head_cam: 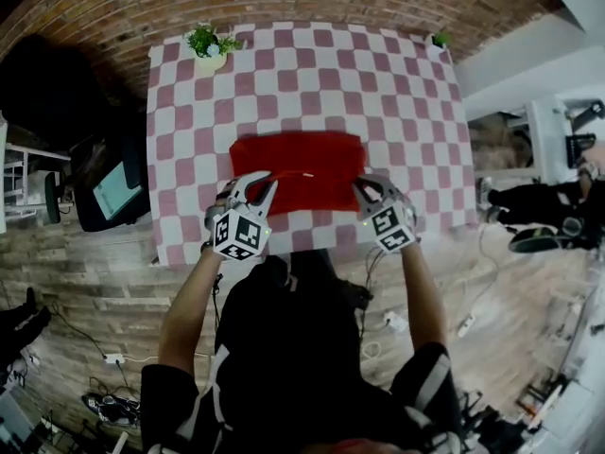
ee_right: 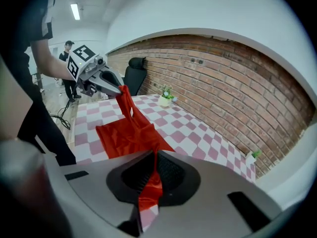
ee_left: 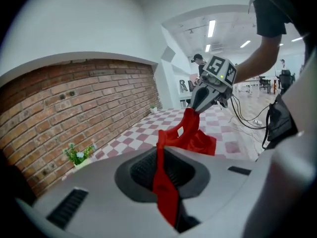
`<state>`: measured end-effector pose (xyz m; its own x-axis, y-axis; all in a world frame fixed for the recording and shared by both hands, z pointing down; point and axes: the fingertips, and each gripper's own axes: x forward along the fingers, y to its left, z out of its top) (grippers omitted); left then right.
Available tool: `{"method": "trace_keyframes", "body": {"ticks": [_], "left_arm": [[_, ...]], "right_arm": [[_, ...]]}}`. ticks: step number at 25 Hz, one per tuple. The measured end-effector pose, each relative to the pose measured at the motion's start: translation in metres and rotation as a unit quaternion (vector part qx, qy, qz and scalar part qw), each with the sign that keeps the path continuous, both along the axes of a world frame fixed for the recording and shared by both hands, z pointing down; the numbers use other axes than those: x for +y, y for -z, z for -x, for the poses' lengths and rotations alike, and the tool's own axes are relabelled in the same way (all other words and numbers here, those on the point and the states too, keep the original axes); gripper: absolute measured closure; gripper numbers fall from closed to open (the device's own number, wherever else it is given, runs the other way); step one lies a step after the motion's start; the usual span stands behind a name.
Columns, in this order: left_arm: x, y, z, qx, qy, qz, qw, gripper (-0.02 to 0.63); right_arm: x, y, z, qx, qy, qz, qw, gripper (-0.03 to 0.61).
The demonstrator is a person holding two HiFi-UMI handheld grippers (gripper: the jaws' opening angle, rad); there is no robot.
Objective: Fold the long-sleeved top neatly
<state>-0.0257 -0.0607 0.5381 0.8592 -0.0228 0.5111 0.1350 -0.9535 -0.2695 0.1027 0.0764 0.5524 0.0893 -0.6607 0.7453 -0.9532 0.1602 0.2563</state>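
Over the table [head_cam: 189,112], left hand-held gripper [head_cam: 261,188] and right hand-held gripper [head_cam: 364,190] pinch up the folded red top [head_cam: 298,162]

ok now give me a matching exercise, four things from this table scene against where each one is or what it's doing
Things:
1. red long-sleeved fabric top
2. green leafy plant in a white pot
3. small green plant
4. left gripper

Places or states:
A. table's far right corner
B. shut on the top's near edge
C. spread on the middle of the pink-and-white checked tablecloth
D. table's far left corner

Pairs: 1-C, 2-D, 3-A, 4-B
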Motion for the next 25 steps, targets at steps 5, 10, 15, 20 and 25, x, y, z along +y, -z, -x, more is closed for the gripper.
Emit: {"method": "trace_keyframes", "body": {"ticks": [5,10,15,20,25], "left_arm": [[0.023,-0.037,0.030,-0.023,0.026,0.025,0.9991,0.580],[0.045,-0.079,0.052,-0.055,0.026,0.013,0.9981,0.580],[0.057,-0.119,0.066,-0.088,0.023,-0.001,0.9958,0.580],[0.063,-0.148,0.070,-0.108,0.036,0.007,0.9934,0.580],[0.067,-0.172,0.072,-0.143,0.039,0.022,0.9887,0.580]], "right_arm": [[0.023,-0.049,0.028,-0.013,-0.008,0.008,1.000,0.554],[0.044,-0.083,0.044,-0.026,-0.017,0.039,0.999,0.554],[0.057,-0.117,0.057,-0.026,-0.012,0.069,0.997,0.554],[0.062,-0.137,0.058,-0.026,-0.015,0.082,0.996,0.554],[0.068,-0.161,0.059,-0.036,-0.024,0.102,0.994,0.554]]}}
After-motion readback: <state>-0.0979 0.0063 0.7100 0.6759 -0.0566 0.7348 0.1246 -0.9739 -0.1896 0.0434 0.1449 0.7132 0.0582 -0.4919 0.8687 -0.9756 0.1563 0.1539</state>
